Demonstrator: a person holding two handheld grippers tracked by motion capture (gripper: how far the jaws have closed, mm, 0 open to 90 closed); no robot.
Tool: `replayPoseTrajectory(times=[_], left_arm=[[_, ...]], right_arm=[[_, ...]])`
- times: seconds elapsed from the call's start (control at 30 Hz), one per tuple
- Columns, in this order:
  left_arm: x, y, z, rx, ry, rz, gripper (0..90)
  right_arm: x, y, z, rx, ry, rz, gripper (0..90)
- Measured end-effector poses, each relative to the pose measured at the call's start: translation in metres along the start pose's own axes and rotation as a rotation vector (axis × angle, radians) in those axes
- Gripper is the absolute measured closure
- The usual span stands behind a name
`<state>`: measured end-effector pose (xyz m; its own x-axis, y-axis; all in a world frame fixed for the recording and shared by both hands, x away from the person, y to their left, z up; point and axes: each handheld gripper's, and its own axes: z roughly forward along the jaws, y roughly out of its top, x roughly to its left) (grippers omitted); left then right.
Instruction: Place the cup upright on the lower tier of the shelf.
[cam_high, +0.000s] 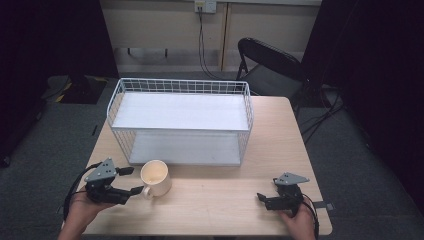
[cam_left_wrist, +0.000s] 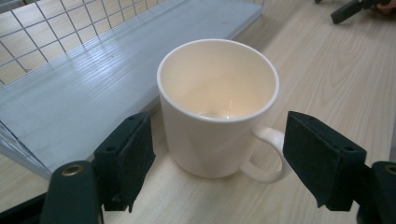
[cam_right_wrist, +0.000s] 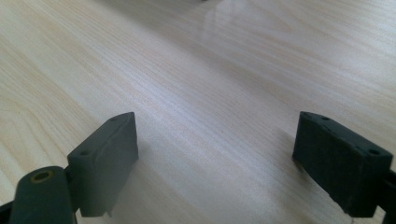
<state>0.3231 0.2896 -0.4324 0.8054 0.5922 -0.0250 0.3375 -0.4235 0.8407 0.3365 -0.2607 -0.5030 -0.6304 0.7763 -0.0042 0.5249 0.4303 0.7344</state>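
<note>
One rigid, glazed, breakable mug near the bench's front-left corner sits between the wide-spread left gripper: clamp its body, not the handle.

I seem to be in a lab or studio. Black curtains flank my desk. A folding chair and trailing cables stand behind.
</note>
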Motion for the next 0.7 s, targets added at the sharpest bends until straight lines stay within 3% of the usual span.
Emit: replayPoseTrajectory(times=[0.47, 0.6, 0.7], left_arm=[[0.002, 0.014, 0.002, -0.011, 0.03, -0.039, 26.7], [0.002, 0.017, 0.007, -0.004, 0.058, -0.038, 28.8], [0.003, 0.02, 0.008, -0.002, 0.094, -0.064, 31.5]], right_arm=[[0.0, 0.0, 0.0, 0.0, 0.0, 0.0, 13.3], [0.0, 0.0, 0.0, 0.0, 0.0, 0.0, 13.3], [0.0, 0.0, 0.0, 0.0, 0.0, 0.0, 13.3]])
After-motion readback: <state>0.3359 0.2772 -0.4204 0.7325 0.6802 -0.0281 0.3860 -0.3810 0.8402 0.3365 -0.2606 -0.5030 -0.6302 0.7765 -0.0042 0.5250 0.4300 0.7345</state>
